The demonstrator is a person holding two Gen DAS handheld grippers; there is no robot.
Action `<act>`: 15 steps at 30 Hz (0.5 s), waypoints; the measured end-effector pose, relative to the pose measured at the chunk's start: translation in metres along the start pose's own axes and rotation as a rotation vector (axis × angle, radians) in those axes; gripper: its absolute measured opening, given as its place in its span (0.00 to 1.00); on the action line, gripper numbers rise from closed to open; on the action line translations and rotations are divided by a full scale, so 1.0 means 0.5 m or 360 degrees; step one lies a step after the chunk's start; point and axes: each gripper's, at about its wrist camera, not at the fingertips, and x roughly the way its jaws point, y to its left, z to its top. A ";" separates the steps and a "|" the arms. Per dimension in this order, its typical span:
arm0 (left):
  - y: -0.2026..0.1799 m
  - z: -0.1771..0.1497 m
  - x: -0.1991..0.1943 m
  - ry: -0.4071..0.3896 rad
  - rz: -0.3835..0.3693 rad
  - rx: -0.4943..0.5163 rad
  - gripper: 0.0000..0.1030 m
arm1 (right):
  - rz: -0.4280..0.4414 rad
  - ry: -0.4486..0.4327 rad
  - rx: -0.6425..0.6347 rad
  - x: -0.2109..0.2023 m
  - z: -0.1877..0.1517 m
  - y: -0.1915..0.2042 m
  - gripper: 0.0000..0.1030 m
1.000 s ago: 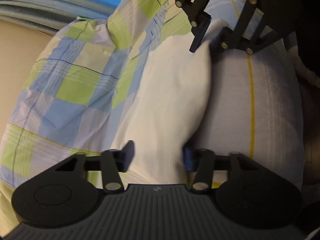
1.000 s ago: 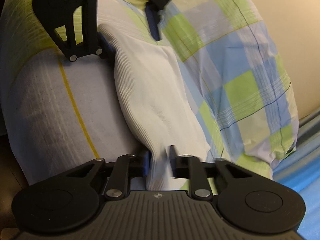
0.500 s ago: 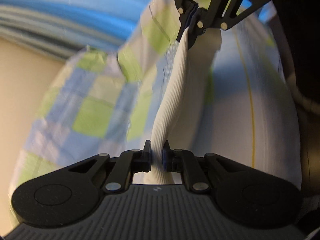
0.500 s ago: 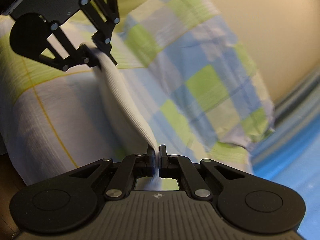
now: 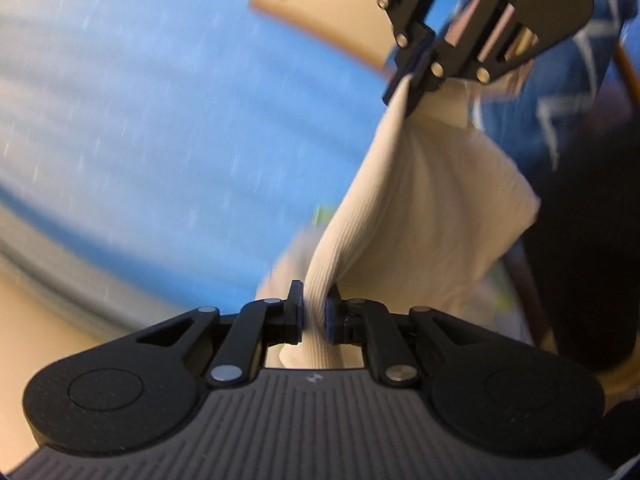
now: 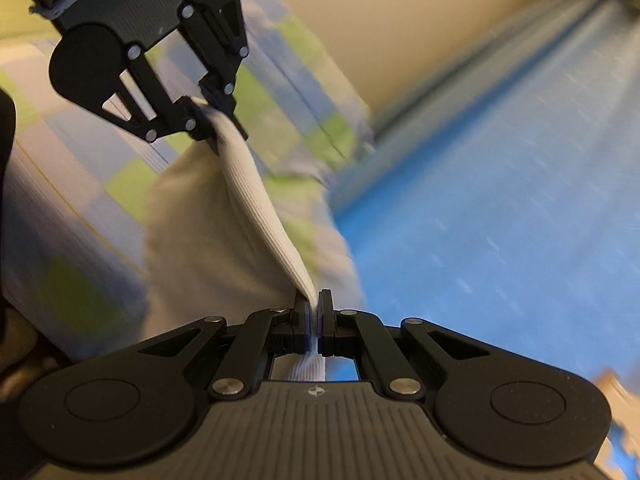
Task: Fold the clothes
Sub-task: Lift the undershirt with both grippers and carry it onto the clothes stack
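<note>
Cream ribbed garment, lifted, top edge stretched taut between two pinched corners, body hanging slack below

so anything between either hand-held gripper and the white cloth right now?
Nothing visible. The left hand-held gripper and the right hand-held gripper are each shut directly on the white ribbed cloth, which hangs stretched between them above the checked bedding.

- The left wrist view is taken close behind the left hand-held gripper, facing the right hand-held gripper.
- The right wrist view faces back; the cream cloth is shared.
</note>
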 end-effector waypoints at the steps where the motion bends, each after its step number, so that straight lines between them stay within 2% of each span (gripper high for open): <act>1: -0.003 0.028 0.008 -0.0082 -0.0028 0.0020 0.08 | -0.0051 0.0054 0.0022 -0.020 -0.015 -0.014 0.00; 4: -0.013 0.110 0.042 -0.0300 -0.0137 0.0071 0.08 | -0.0213 0.0214 0.0096 -0.079 -0.062 -0.058 0.00; 8: -0.041 0.234 0.106 -0.0513 -0.0286 0.0123 0.09 | -0.0377 0.0411 0.0198 -0.141 -0.134 -0.116 0.00; 13: -0.086 0.388 0.222 -0.0661 -0.0474 0.0105 0.09 | -0.0491 0.0615 0.0273 -0.162 -0.243 -0.196 0.00; 15: -0.087 0.459 0.265 -0.0691 -0.0496 0.0103 0.09 | -0.0539 0.0673 0.0269 -0.159 -0.289 -0.230 0.00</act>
